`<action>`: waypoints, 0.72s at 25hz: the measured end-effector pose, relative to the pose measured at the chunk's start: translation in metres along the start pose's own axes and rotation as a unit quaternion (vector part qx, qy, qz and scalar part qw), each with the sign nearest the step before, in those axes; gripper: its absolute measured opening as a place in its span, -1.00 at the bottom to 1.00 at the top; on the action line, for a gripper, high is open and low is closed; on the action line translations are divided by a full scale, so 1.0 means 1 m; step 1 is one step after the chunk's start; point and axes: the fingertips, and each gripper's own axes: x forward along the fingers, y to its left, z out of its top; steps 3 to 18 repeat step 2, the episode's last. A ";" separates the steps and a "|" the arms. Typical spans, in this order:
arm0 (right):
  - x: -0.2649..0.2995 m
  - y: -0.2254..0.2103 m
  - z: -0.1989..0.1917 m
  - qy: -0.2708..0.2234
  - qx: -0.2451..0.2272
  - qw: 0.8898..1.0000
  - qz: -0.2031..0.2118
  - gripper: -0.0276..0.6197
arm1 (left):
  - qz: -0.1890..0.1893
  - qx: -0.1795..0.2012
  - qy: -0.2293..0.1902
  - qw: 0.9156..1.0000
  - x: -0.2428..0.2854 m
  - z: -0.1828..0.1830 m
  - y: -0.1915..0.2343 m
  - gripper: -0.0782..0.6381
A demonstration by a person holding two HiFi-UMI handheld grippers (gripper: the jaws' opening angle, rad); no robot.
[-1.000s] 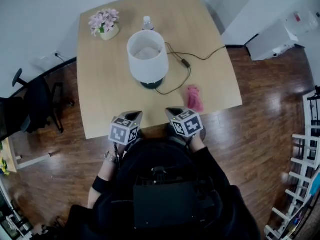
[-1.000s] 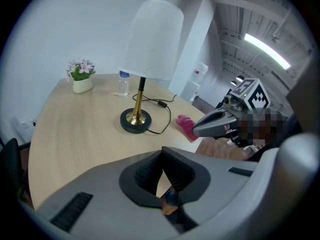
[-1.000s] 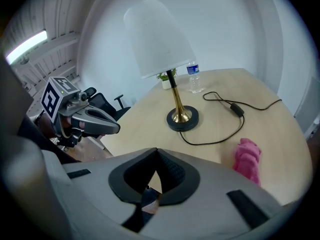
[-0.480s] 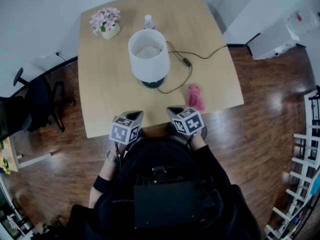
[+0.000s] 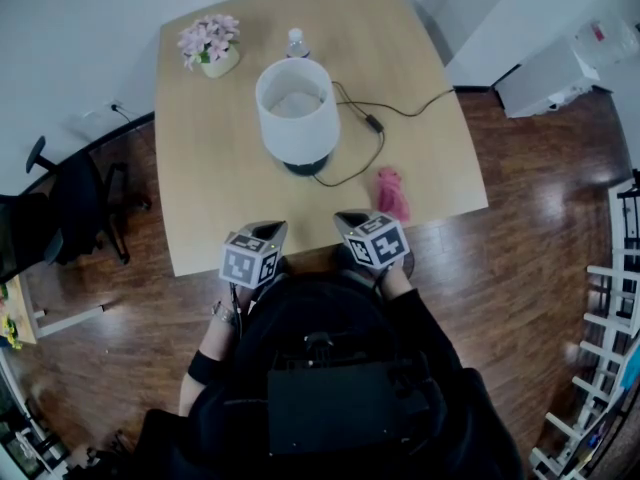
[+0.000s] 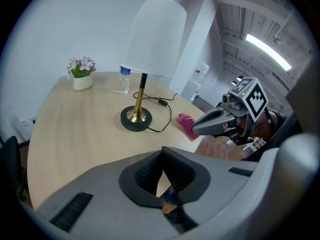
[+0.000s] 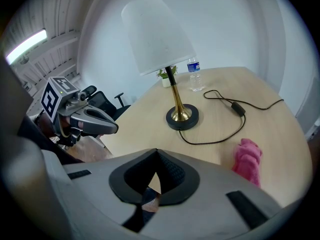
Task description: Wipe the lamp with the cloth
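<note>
A table lamp [image 5: 297, 108] with a white shade and a brass stem on a black base stands mid-table; it also shows in the left gripper view [image 6: 152, 36] and the right gripper view [image 7: 157, 31]. A crumpled pink cloth [image 5: 390, 195] lies near the table's front right edge, right of the lamp [image 6: 186, 125] [image 7: 247, 159]. My left gripper [image 5: 268, 230] and right gripper [image 5: 352, 221] hover side by side over the near table edge, both shut with nothing between the jaws. The cloth is just beyond the right gripper, untouched. The closed jaws show close up in each gripper's own view [image 6: 162, 153] [image 7: 156, 155].
The lamp's black cord [image 5: 372, 126] loops across the table [image 5: 200, 198] toward the right edge. A potted pink flower [image 5: 210, 48] and a water bottle [image 5: 295, 43] stand at the back. An office chair [image 5: 70, 203] is at the left, white shelving [image 5: 610, 298] at the right.
</note>
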 end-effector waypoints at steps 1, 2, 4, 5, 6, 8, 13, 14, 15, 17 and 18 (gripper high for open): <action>0.000 0.000 0.000 0.000 0.000 1.000 0.000 -0.91 | 0.000 0.000 0.000 1.000 0.000 0.000 0.000 -0.77; 0.000 -0.001 0.001 -0.001 0.000 1.000 0.000 -0.91 | 0.000 0.000 0.000 1.000 0.001 0.001 0.000 -0.77; 0.000 -0.001 0.001 -0.001 0.000 1.000 0.000 -0.91 | 0.000 0.000 0.000 1.000 0.001 0.001 0.000 -0.77; 0.000 -0.001 0.001 -0.001 0.000 1.000 0.000 -0.91 | 0.000 0.000 0.000 1.000 0.001 0.001 0.000 -0.77; 0.000 -0.001 0.001 -0.001 0.000 1.000 0.000 -0.91 | 0.000 0.000 0.000 1.000 0.001 0.001 0.000 -0.77; 0.000 -0.001 0.001 -0.001 0.000 1.000 0.000 -0.91 | 0.000 0.000 0.000 1.000 0.001 0.001 0.000 -0.77; 0.000 -0.001 0.001 -0.001 0.000 1.000 0.000 -0.91 | 0.000 0.000 0.000 1.000 0.001 0.001 0.000 -0.77; 0.000 -0.001 0.001 -0.001 0.000 1.000 0.000 -0.91 | 0.000 0.000 0.000 1.000 0.001 0.001 0.000 -0.77; 0.000 -0.001 0.001 -0.001 0.000 1.000 0.000 -0.91 | 0.000 0.000 0.000 1.000 0.001 0.001 0.000 -0.77; 0.000 -0.001 0.001 -0.001 0.000 1.000 0.000 -0.91 | 0.000 0.000 0.000 1.000 0.001 0.001 0.000 -0.77; 0.000 -0.001 0.001 -0.001 0.000 1.000 0.000 -0.91 | 0.000 0.000 0.000 1.000 0.001 0.001 0.000 -0.77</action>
